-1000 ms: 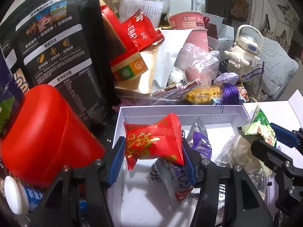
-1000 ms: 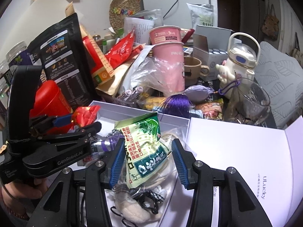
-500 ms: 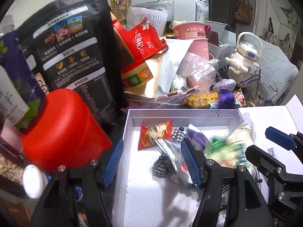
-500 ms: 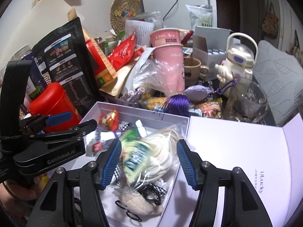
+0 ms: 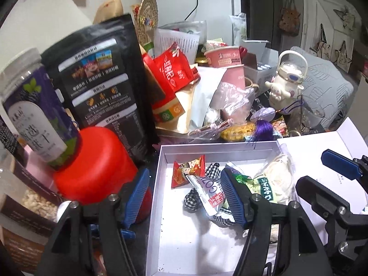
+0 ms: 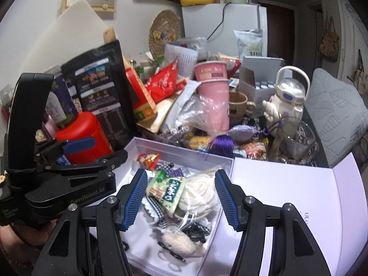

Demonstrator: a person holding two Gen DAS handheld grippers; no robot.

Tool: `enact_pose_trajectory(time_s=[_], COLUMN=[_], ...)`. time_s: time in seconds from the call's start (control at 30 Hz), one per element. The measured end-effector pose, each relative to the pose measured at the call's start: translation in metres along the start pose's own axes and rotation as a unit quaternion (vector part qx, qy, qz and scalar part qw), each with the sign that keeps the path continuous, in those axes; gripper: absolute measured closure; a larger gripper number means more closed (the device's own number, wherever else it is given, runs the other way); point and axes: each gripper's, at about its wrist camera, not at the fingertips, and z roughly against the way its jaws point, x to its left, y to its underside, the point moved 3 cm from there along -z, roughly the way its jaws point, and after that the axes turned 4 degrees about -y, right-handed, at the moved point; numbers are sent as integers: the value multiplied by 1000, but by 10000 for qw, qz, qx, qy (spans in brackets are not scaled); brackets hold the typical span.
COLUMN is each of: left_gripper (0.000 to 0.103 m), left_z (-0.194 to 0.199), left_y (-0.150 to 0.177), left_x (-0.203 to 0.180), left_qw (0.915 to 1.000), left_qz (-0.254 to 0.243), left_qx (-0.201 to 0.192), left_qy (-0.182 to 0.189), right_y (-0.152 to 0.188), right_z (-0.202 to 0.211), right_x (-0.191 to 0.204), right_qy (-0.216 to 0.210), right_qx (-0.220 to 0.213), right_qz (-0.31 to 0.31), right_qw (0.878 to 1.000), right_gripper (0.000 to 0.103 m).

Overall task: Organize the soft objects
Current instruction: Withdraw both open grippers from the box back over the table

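A white box [image 5: 153,207] holds soft things: a red snack packet [image 5: 187,174], a purple-and-silver packet [image 5: 211,195], a checked cloth [image 5: 192,201], a green snack packet [image 6: 168,188] and a bagged white cloth [image 6: 200,193]. My left gripper [image 5: 185,195] hovers above the box's left side. Its jaws are opening and nothing is between them. My right gripper [image 6: 181,197] hangs open over the green packet and white cloth without touching them. In the right wrist view the left gripper [image 6: 96,151] shows at the left, held by a hand.
The box's open lid [image 6: 287,195] lies flat to the right. A red canister [image 5: 92,165], a black pouch [image 5: 103,80] and a jar [image 5: 34,105] crowd the left. Pink cups [image 6: 212,92], a white kettle [image 6: 287,96], a glass [image 6: 299,142] and a grey cushion [image 6: 333,115] stand behind.
The left gripper let go of the red packet and the right let go of the green one. Both packets now lie in the box, and both grippers have risen and drawn back.
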Motion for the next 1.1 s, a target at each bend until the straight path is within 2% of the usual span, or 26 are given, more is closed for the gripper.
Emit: enact_pose_trajectory(time_s=[0.1,0.43,0.77,0.83,0.9,1.0,1.1], left_gripper=[28,27,27,19,5,2,2], left_z=[13,72,139,155,168,189,203], left_y=[-3,-12,-2,3,8,17,27], left_x=[2,11,16,14,13,11,9], left_qw=[9999,9976,9937,9921,9905,9870,9858], left_qz=[19,87,-29,-64,-86,-187,-288], left_qx=[-159,-676,-1073,-1183,-1315,-1552,-1601], left_qy=[7,130,316,407,404,373,423], right_y=[-3,-13,-9,-5,0,9,21], right_z=[9,60,121,132,143,160,177], right_x=[4,18,43,48,53,59,63], right_qy=[19,210,305,341,349,405,507], right_qx=[-81,-444,-817,-885,-951,-1026,-1101], right_qz=[30,124,257,289,303,301,303], right_qw=[10000,9987,9959,9951,9944,9934,9922], right_gripper=[42,42,39,39,39,37,35])
